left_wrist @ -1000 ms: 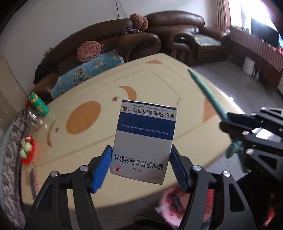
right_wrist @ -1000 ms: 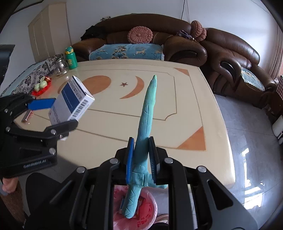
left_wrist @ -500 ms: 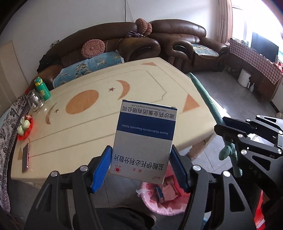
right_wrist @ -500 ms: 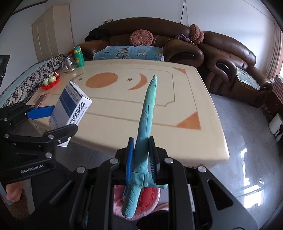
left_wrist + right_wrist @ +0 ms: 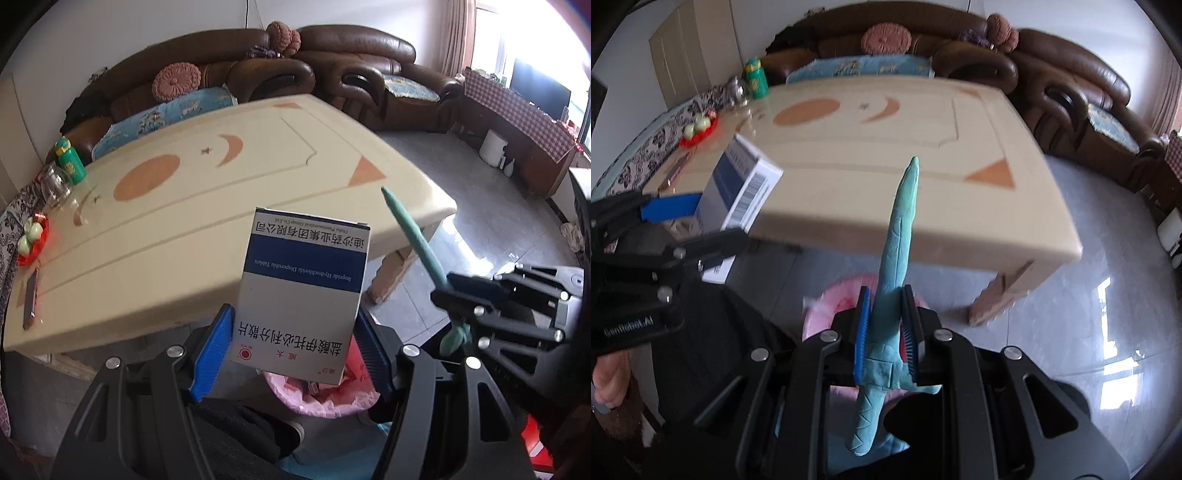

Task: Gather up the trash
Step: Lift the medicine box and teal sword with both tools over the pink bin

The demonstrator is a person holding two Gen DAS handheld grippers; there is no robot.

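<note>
Left wrist view: left gripper (image 5: 293, 350), blue pads clamped on an upright white-and-blue cardboard medicine box (image 5: 303, 295). Below the jaws, a pink-lined waste bin (image 5: 321, 400); beyond them, a cream table (image 5: 207, 206).

Right wrist view: right gripper (image 5: 886, 328), jaws pinched on a long teal rubbery fish-shaped toy (image 5: 897, 258) pointing forward; the bin (image 5: 827, 310) lies just under the jaws.

Black gripper (image 5: 295, 354) frames (silver screws throughout) carry ribbed blue pads (image 5: 212, 354).
</note>
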